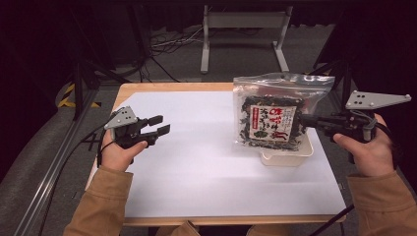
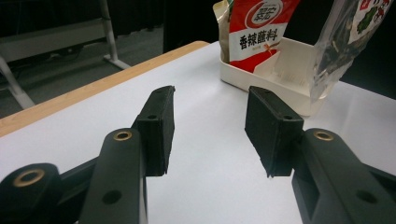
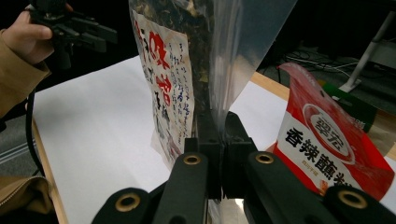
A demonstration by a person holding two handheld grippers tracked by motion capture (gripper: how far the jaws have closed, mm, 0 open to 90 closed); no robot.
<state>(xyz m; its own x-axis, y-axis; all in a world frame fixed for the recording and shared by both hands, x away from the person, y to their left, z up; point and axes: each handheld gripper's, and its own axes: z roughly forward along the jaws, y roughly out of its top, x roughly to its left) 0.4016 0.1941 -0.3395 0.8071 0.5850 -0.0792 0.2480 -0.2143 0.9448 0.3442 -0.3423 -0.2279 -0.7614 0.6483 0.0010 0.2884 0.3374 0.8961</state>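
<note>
Right gripper (image 1: 304,119), at centre-right of the high view, has its jaws pinched tight on the side edge of a clear zip bag (image 1: 275,110) of dark dried stuff w/ a red-and-white label; the bag hangs upright above the white tray (image 1: 290,155), its lower edge at or just inside the tray rim (can't tell if it touches). In the right gripper view the bag's (image 3: 187,70) film runs straight down into the closed jaws at bottom centre.

Tray sits at the right side of the white sheet (image 1: 196,167) covering the table. Inside it, a red pouch (image 2: 257,28) w/ white lettering stands leaning against the tray's far wall, at top centre of the left gripper view; same pouch (image 3: 327,149) at lower right of the right gripper view.

Left gripper (image 1: 158,125), mid-left of the high view, is over bare sheet, well apart from the tray, jaws spread about halfway w/ nothing between them.
</note>
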